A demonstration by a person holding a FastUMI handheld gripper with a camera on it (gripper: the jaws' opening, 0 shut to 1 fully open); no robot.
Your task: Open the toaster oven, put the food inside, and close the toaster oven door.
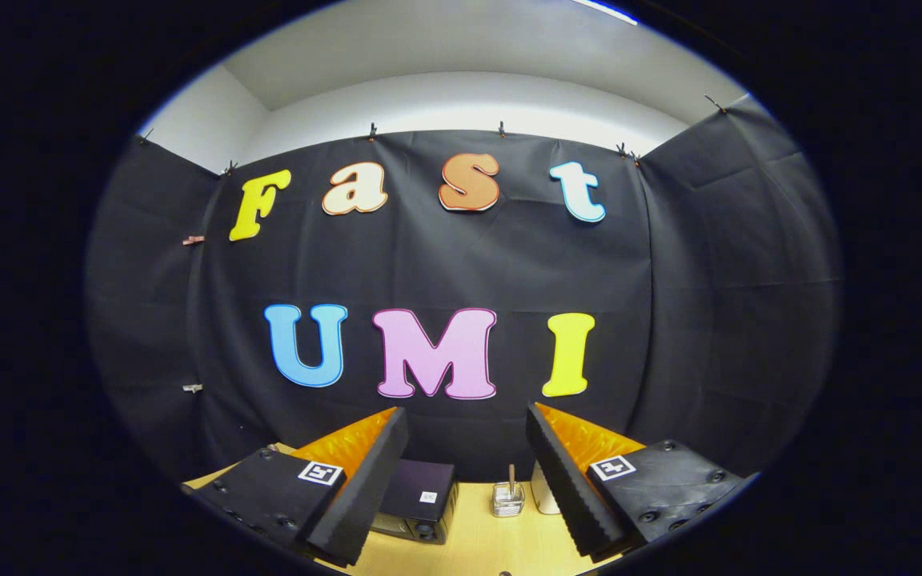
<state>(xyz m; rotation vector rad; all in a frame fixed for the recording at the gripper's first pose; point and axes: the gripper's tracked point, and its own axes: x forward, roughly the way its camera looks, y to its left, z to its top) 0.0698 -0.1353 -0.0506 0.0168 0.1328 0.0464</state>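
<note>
The gripper (pixel 467 480) is held above a light wooden table (pixel 469 552), its fingers spread wide with nothing between them. Beyond the fingers, by the left one, the dark toaster oven (pixel 417 500) stands on the table against the black cloth wall; its door cannot be made out from here. Near the right finger stand a small clear holder (pixel 507 498) with a stick in it and a white container (pixel 543 490) just beside it

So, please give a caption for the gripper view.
Open tool held high above table, oven and small jar beyond its fingers.
</note>
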